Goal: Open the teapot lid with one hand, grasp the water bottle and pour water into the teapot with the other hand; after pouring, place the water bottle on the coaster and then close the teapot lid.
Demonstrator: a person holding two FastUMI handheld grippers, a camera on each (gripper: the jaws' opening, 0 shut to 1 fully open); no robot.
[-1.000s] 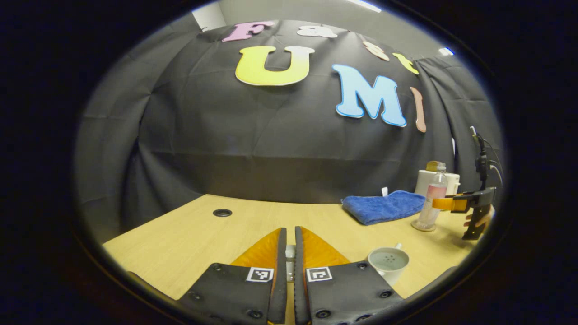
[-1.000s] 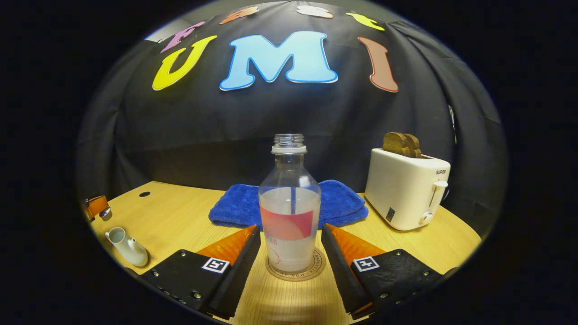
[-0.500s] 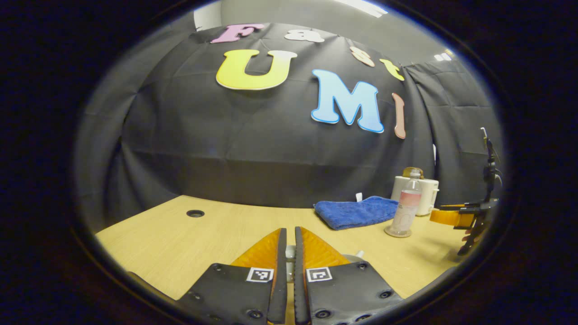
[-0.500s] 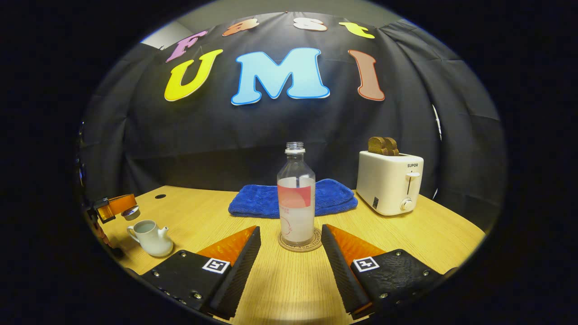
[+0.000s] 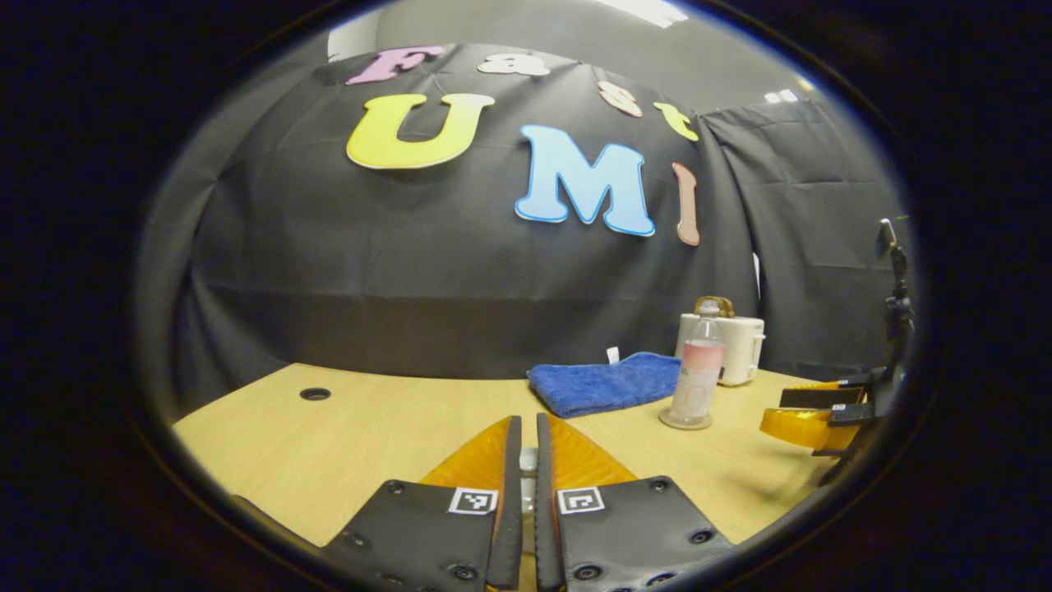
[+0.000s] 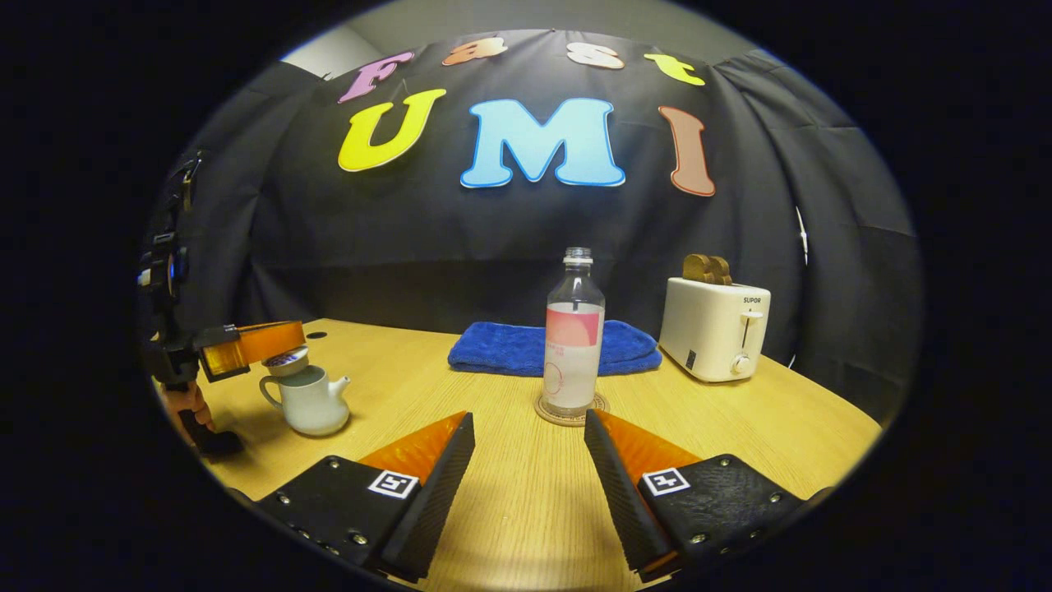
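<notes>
1. At the far left of the right gripper view, a hand (image 6: 187, 404) grips the handle of the left gripper (image 6: 283, 352), which hangs just above the teapot (image 6: 309, 400).
2. The left gripper's jaws are clamped on the teapot lid (image 6: 287, 362); the lid sits tilted right over the pot's opening, and whether it touches the rim I cannot tell.
3. In the left gripper view the same jaws show at the bottom, pressed nearly together, with a small pale piece of the lid (image 5: 528, 463) between them.
4. The white teapot stands upright on the desk (image 6: 509, 501), handle to the left and spout to the right.
5. Right of centre, the water bottle (image 6: 573, 345) stands upright on the round coaster (image 6: 568, 409), uncapped and partly filled.
6. Behind the bottle lies a folded blue towel (image 6: 509, 347).
7. Nearer the camera, the right gripper (image 6: 529, 427) has its jaws wide apart and holds nothing; the bottle stands beyond the gap, apart from both.
8. Farther right, a white toaster (image 6: 713, 329) with bread (image 6: 707, 267) in its slots stands on the desk.
9. In the left gripper view the right gripper (image 5: 801, 411) shows at the right edge, clear of the bottle (image 5: 695, 378).
</notes>
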